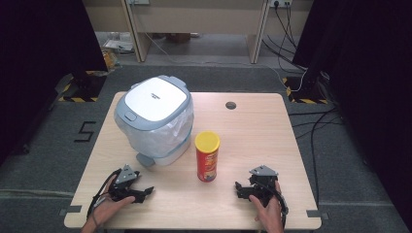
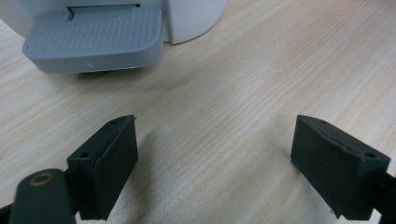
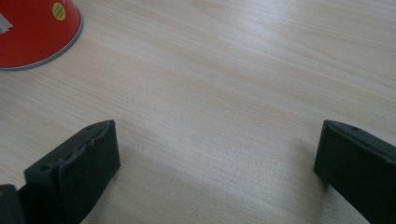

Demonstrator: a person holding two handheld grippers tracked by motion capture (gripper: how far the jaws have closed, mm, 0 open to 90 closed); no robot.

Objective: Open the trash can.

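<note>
A white pedal bin (image 1: 156, 119) with a grey lid and a plastic liner stands at the table's left middle; its grey foot pedal (image 2: 93, 39) faces my left gripper. A red chip can (image 1: 207, 156) with a yellow lid stands upright just right of the bin; its red base (image 3: 35, 30) shows at the top left of the right gripper view. My left gripper (image 1: 145, 191) rests on the table near the front left, open, with nothing between its jaws (image 2: 215, 163). My right gripper (image 1: 239, 188) rests at the front right, open and empty (image 3: 217, 172).
The wooden table (image 1: 252, 141) has a round cable hole (image 1: 231, 105) at the back. Bare wood lies between the two grippers. Black curtains, cables and a desk frame stand on the floor beyond the table.
</note>
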